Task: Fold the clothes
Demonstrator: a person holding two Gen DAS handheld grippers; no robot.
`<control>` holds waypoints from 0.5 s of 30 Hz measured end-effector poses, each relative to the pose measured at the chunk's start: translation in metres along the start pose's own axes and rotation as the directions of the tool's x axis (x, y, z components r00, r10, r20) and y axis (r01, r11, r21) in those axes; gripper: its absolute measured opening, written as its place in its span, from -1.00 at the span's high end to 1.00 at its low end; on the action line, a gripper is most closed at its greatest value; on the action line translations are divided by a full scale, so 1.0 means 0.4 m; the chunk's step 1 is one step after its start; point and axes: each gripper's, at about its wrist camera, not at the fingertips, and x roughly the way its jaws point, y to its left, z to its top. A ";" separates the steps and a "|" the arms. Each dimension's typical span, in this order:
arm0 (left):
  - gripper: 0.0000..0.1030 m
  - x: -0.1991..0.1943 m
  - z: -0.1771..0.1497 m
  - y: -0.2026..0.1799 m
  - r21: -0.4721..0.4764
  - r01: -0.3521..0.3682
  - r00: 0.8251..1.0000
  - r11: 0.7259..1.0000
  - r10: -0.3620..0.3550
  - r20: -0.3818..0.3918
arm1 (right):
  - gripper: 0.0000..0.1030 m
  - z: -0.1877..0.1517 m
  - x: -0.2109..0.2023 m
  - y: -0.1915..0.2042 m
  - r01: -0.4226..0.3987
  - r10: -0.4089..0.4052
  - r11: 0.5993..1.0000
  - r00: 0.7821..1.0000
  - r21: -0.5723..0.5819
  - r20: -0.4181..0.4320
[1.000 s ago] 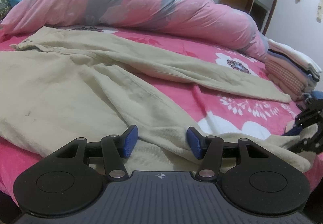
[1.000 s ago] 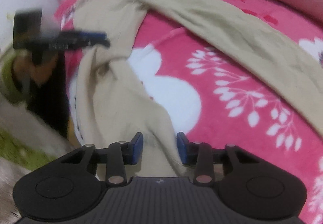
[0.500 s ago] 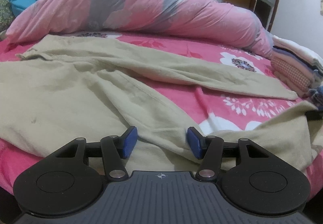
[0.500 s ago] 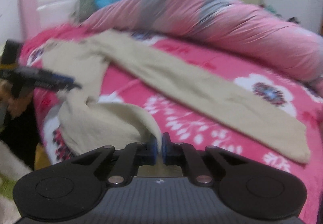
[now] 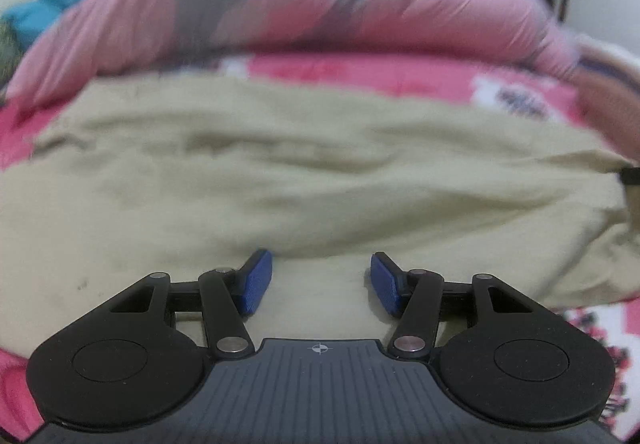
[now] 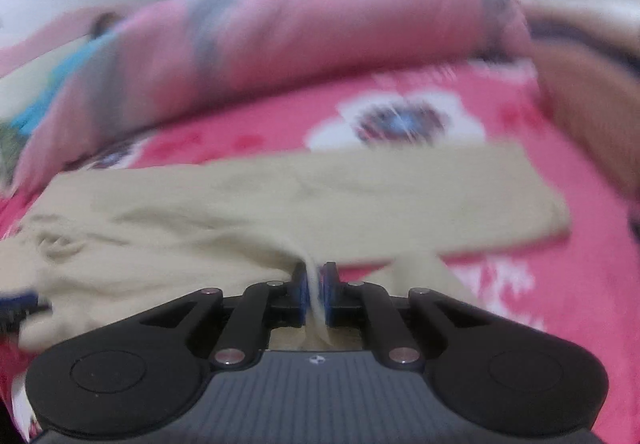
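While the pink quilt [image 5: 280,4] is bunched along the back of the bed, the beige trousers [image 5: 280,172] lie spread across the pink floral bedsheet [image 6: 540,244] in front of that quilt, taking up most of the near side. One leg lies flat and straight nearer the quilt; the other has been gathered up and drawn toward it, so the garment looks partway into a lengthwise fold.

The trousers look like soft, light cotton: limp, sure to sag and crease between any two held points, not slippery, and in no danger from a firm pinch. Hems, the waistband and seam edges seem the best places to take hold, since a pinch in mid-panel would only drag up a ridge.

The right gripper [image 6: 315,294] is clamped on a pinch of the lifted leg's edge, its jaws having just been closing and then easing slightly, with cloth squeezed between the blue pads [image 6: 300,290]. The left gripper [image 5: 319,282] stands half open on the side away from the quilt, fabric lying under and between its pads but not pressed by them.
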 end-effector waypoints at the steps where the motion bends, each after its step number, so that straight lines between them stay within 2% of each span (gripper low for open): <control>1: -0.07 0.000 -0.002 0.001 0.002 -0.001 1.000 1.000 0.001 -0.001 | 0.69 0.003 0.001 -0.023 -0.004 0.004 0.999 1.000 0.046 -0.001; 3: -0.08 -0.004 -0.007 0.003 0.014 0.001 1.000 1.000 -0.001 0.004 | 0.26 0.007 -0.030 -0.073 -0.009 0.004 0.991 0.999 0.134 0.037; 6: -0.08 -0.004 -0.016 0.012 0.015 0.006 1.000 1.000 -0.006 0.012 | 0.08 0.001 -0.153 -0.151 0.089 -0.131 0.967 0.978 0.240 0.163; 8: -0.08 -0.003 -0.016 0.010 0.014 0.004 1.000 1.000 -0.004 0.015 | 0.06 -0.020 -0.239 -0.212 0.142 -0.218 0.932 0.954 0.332 0.204; 9: -0.08 -0.004 -0.015 0.008 0.013 0.002 1.000 1.000 -0.002 0.016 | 0.05 -0.036 -0.269 -0.237 0.146 -0.234 0.916 0.951 0.374 0.203; 12: -0.08 -0.020 -0.007 0.009 0.003 -0.013 0.999 1.000 0.013 0.032 | 0.01 -0.114 -0.330 -0.301 0.108 -0.217 0.863 0.961 0.493 0.170; 15: -0.08 -0.074 -0.009 0.027 -0.022 -0.009 0.997 1.000 0.011 0.072 | -0.03 -0.204 -0.335 -0.336 0.058 -0.146 0.813 0.983 0.580 0.106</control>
